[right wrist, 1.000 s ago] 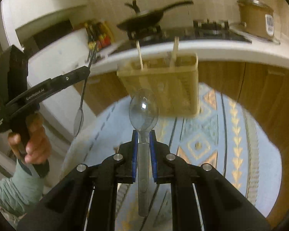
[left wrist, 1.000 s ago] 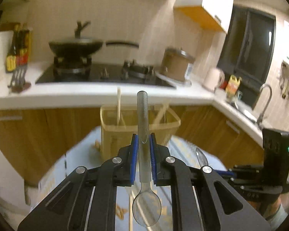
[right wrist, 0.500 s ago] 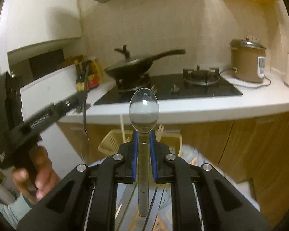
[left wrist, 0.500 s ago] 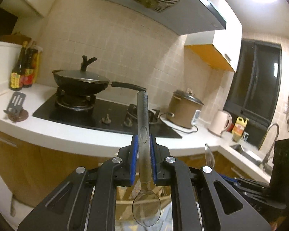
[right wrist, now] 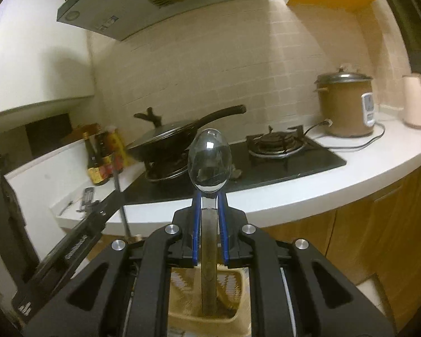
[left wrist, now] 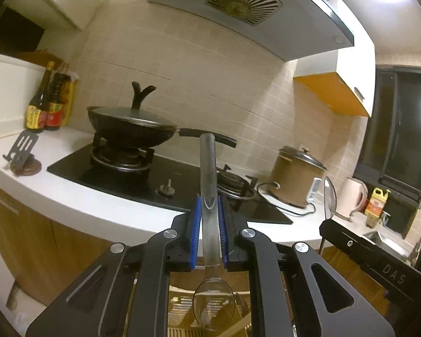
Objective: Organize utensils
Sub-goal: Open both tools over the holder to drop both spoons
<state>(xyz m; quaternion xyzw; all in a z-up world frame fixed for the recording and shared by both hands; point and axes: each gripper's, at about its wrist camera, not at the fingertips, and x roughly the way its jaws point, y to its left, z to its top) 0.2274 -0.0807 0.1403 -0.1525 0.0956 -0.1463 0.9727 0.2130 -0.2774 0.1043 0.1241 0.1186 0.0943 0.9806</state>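
Both claws are carrying cutlery here: the left claw (left wrist: pixel 209 234) is pinching a shiny metal spoon (left wrist: pixel 209 196) by the handle, bowl dangling back toward the camera, and the right claw (right wrist: pixel 209 224) is clamping another polished steel spoon (right wrist: pixel 209 160) bowl-forward. The beige slatted plastic utensil basket (right wrist: pixel 233 278) is sitting below, mostly hidden. Smooth handles could be slipping, or missing the slots.

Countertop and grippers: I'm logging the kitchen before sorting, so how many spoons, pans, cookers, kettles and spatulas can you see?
Spoons: 2, one in the left gripper, handle forward, one in the right gripper, bowl forward
Lidded pan: 1
Brown cooker: 1
Pale kettle: 1
Slotted spatula: 1
Total: 6
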